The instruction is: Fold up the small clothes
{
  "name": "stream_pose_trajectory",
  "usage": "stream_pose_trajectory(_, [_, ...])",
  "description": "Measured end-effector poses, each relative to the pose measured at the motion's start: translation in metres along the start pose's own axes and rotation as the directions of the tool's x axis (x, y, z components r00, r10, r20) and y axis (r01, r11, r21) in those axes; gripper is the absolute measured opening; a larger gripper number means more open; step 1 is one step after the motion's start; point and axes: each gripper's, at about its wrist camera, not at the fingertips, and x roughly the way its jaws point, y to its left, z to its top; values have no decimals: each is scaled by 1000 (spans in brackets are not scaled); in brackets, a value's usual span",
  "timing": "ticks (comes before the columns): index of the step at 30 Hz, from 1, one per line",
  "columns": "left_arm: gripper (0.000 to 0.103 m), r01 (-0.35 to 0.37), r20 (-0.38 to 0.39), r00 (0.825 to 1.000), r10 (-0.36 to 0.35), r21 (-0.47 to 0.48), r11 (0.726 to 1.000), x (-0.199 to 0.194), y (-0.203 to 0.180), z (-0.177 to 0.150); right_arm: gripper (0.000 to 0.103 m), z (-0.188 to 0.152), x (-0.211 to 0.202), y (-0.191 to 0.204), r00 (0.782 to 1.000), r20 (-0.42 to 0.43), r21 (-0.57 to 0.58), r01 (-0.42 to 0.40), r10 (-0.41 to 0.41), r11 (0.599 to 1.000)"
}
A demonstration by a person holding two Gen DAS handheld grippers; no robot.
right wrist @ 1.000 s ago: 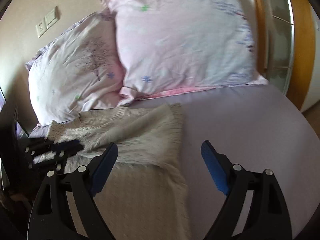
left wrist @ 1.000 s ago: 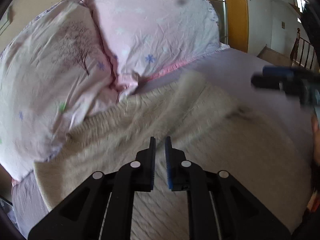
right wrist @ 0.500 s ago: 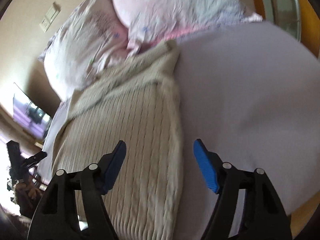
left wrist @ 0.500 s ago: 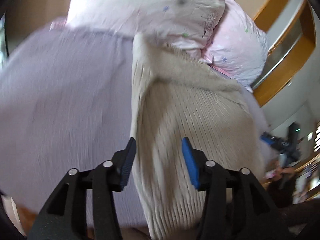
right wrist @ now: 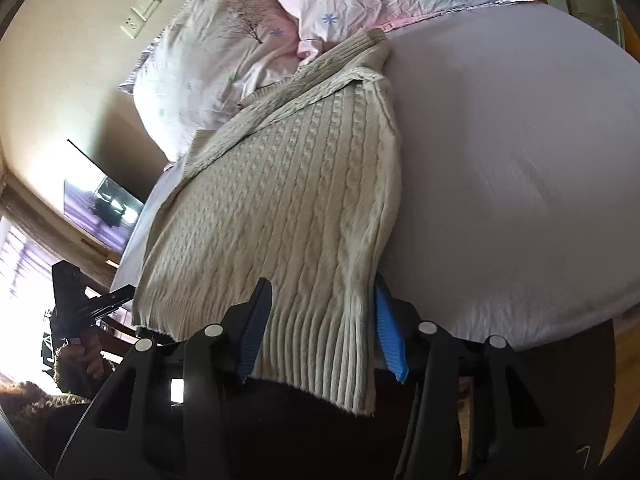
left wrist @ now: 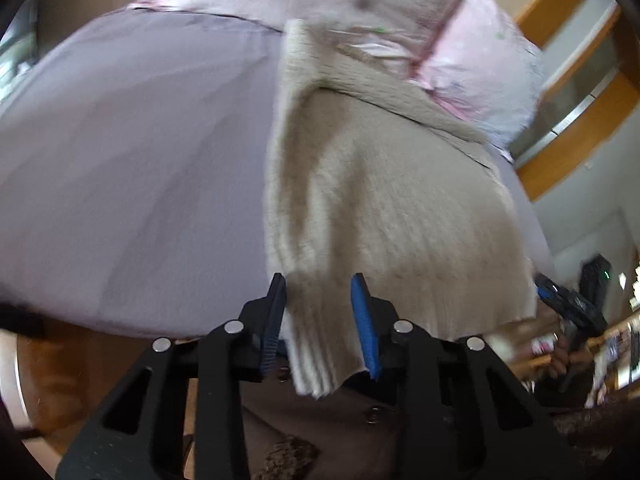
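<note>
A cream cable-knit sweater (right wrist: 296, 184) lies on the bed with its sleeves folded across the top, near the pillows. Its ribbed hem hangs over the near bed edge. In the left wrist view my left gripper (left wrist: 320, 312) is open, its jaws on either side of the hem's left corner of the sweater (left wrist: 384, 208). In the right wrist view my right gripper (right wrist: 320, 320) is open, its jaws on either side of the hem's right corner. The left gripper (right wrist: 96, 302) also shows at the far left there, and the right gripper (left wrist: 568, 300) shows at the right of the left wrist view.
A lilac bed sheet (right wrist: 512, 152) covers the mattress on both sides of the sweater. Two pink patterned pillows (right wrist: 248, 48) lie at the head of the bed. A wooden door frame (left wrist: 576, 128) stands beyond the bed.
Both grippers have moved from the sleeve end near the pillows down to the hem at the near bed edge. The left gripper has opened. The sweater hem now lies between the jaws of each.
</note>
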Motion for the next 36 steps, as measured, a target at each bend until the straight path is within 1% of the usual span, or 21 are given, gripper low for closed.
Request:
stream_pose_trajectory(4, [43,0,7,1000,0,-11,1000,-2,4,-5,53,-2,1,-3,999,9,9,-53,53,999])
stream_pose_trajectory(6, [42,37,-7,999,-37,-6,999,1,0,-7,53,-2,4,0,998,1,-12,-68,68,998])
stream_pose_trajectory(7, [41,49,-11,999,-49,-3,999,2,-2,-8,53,-4,5,2,997,-6,-26,-79,79,997])
stream_pose_trajectory(8, [32,54,-16,998,-54,3,999,3,-4,-10,53,-5,5,3,996,-11,-33,-88,88,996])
stream_pose_trajectory(9, [10,75,-37,996,-75,-1,997,8,-6,-11,45,-7,7,5,994,-20,-39,-112,111,993])
stream_pose_trajectory(10, [10,102,-57,993,-102,-13,995,13,-6,-11,36,-8,10,7,991,-34,-42,-133,132,990])
stream_pose_trajectory(11, [9,122,-51,991,-123,-22,992,14,-7,-11,11,-10,13,8,988,-49,-42,-151,149,988])
stream_pose_trajectory(13, [9,168,-47,984,-169,-29,985,15,-6,-7,9,-9,19,11,978,-53,-40,-205,203,978])
stream_pose_trajectory(15, [8,240,-19,970,-241,-37,970,10,-7,3,9,2,15,15,967,-2,-46,-255,255,966])
stream_pose_trajectory(17, [8,272,31,962,-271,-12,962,2,-11,20,9,20,4,19,945,84,-64,-313,317,948])
stream_pose_trajectory(19, [8,273,110,955,-275,37,961,-6,-16,50,9,54,-8,22,913,186,-86,-353,363,932])
stream_pose_trajectory(20, [8,271,152,949,-276,51,961,-8,-18,68,9,66,-11,23,904,214,-93,-358,370,929])
stream_pose_trajectory(23, [8,285,236,929,-285,37,958,0,-18,120,9,123,-9,19,880,320,-90,-339,350,936])
stream_pose_trajectory(25, [8,290,290,916,-277,0,957,19,-16,164,9,170,9,11,869,374,-30,-337,323,941])
stream_pose_trajectory(27, [8,270,318,916,-245,-38,962,48,-14,206,9,208,36,1,875,396,42,-322,280,946])
stream_pose_trajectory(29, [8,237,323,925,-202,-73,969,77,-13,237,9,242,72,-11,895,394,111,-273,210,956])
stream_pose_trajectory(31, [8,183,279,950,-141,-130,974,122,-7,271,9,263,107,-22,928,361,191,-176,98,966])
stream_pose_trajectory(32, [8,161,250,961,-120,-153,975,137,-4,280,9,268,121,-30,941,335,237,-135,50,962])
stream_pose_trajectory(33, [8,143,208,973,-101,-198,970,156,3,289,9,275,141,-43,960,281,323,-87,-7,942])
stream_pose_trajectory(35, [11,205,192,969,-157,-266,942,167,14,293,10,279,161,-63,973,232,434,-97,-7,896])
stream_pose_trajectory(36, [14,262,212,955,-205,-291,920,163,21,292,14,278,160,-66,971,239,446,-119,10,887])
